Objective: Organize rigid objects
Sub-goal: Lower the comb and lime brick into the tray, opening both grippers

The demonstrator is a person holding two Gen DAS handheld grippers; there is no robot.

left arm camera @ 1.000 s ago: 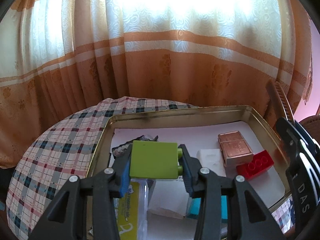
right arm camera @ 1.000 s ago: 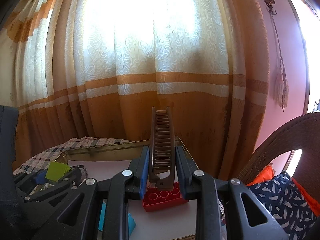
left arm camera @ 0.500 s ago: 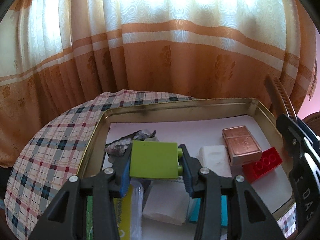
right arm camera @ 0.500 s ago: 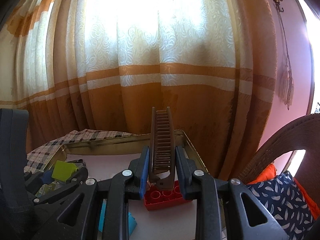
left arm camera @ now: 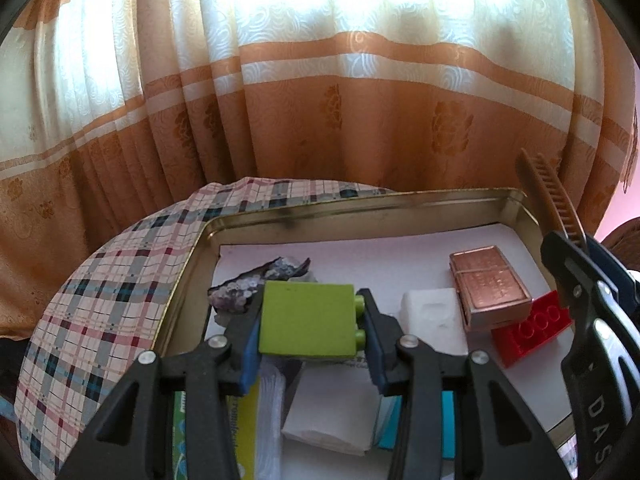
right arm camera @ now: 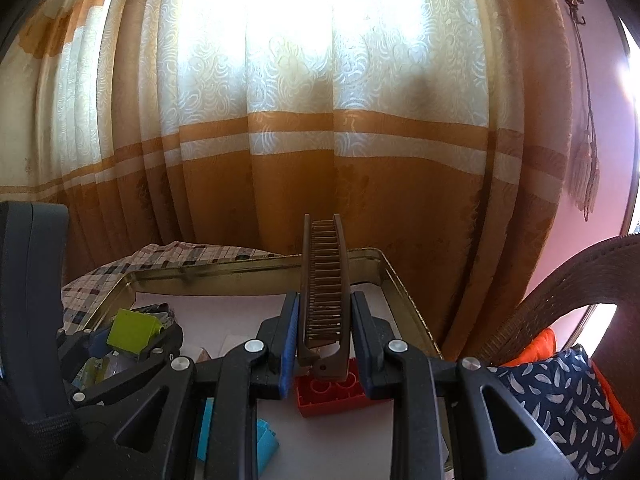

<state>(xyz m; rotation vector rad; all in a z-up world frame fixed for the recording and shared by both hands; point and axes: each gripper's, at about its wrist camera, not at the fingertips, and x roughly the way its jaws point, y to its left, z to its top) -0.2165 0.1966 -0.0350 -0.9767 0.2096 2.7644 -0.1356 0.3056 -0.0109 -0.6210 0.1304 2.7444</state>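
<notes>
My left gripper [left arm camera: 310,330] is shut on a lime green toy brick [left arm camera: 306,320] and holds it above the left part of a gold metal tray [left arm camera: 360,204]. My right gripper [right arm camera: 324,340] is shut on a brown folding comb [right arm camera: 324,280] that points up and forward above the tray's right side [right arm camera: 400,284]. The comb [left arm camera: 548,196] and right gripper also show at the right of the left wrist view. The green brick [right arm camera: 134,330] shows at the left of the right wrist view.
In the tray lie a red brick [left arm camera: 532,328], a copper lighter [left arm camera: 490,284], a white block [left arm camera: 430,312], a dark glittery piece [left arm camera: 256,284], folded white paper [left arm camera: 332,412] and blue items [right arm camera: 264,440]. A plaid cloth [left arm camera: 112,280] covers the table. Curtains hang behind; a wicker chair [right arm camera: 560,308] stands right.
Both grippers have tilted or moved slightly so the tray sits lower and shows more fully. Both keep their hold on the brick and the comb.
</notes>
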